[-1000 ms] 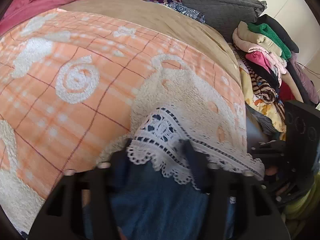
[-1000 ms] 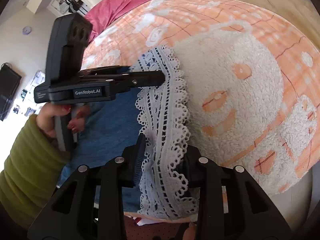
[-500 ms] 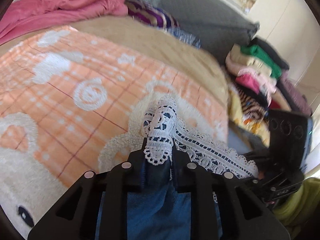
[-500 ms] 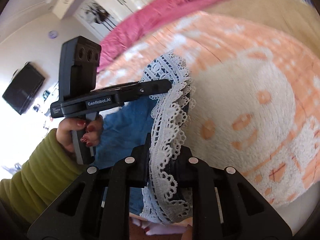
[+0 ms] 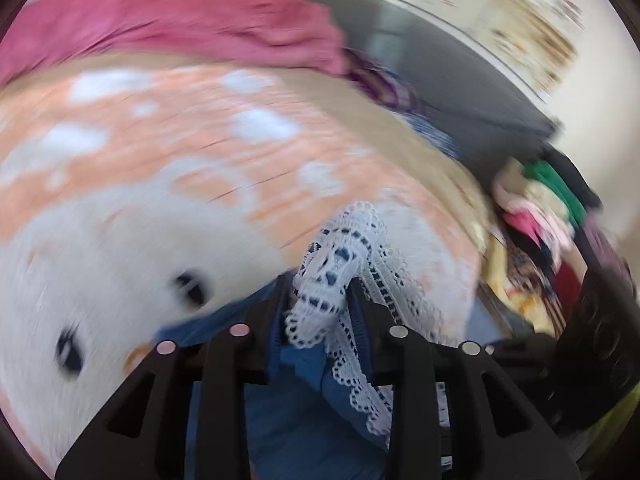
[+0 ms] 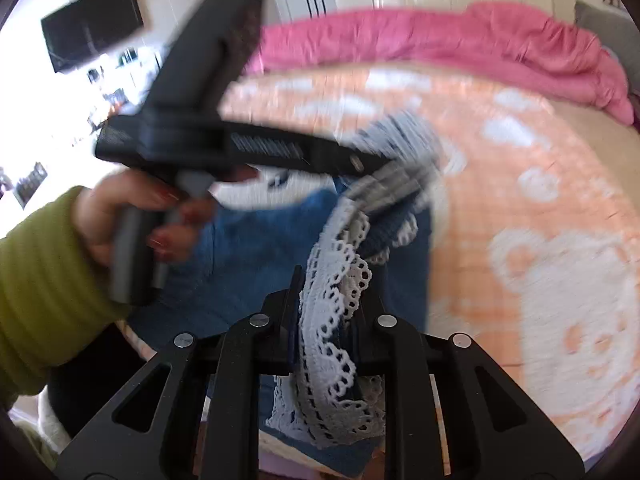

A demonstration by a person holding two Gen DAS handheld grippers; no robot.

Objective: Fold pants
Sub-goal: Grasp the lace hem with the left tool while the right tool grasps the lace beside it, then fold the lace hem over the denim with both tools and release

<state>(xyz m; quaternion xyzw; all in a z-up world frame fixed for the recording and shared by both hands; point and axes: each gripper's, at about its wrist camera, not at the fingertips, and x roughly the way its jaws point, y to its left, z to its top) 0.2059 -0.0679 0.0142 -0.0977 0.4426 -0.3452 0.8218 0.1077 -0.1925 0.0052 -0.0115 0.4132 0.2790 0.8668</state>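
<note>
The pants are blue denim (image 6: 248, 240) with a white lace hem (image 6: 332, 312). My right gripper (image 6: 328, 308) is shut on the lace hem, which bunches between its fingers. My left gripper (image 5: 320, 300) is shut on another part of the same lace hem (image 5: 340, 256), with denim (image 5: 296, 412) hanging below it. The left gripper also shows in the right wrist view (image 6: 376, 164), held by a hand in a green sleeve, with the pants lifted above the orange and white blanket (image 6: 520, 216). Both views are blurred by motion.
A pink cover (image 5: 180, 24) lies at the far side of the bed. A grey pillow (image 5: 460, 92) and a stack of folded clothes (image 5: 548, 208) sit to the right. A black screen (image 6: 92, 24) hangs on the wall behind white cupboards.
The left gripper shut on the lace hem, and both grippers have lifted the hem off the blanket and swung it forward over the bed. The denim now hangs under them.
</note>
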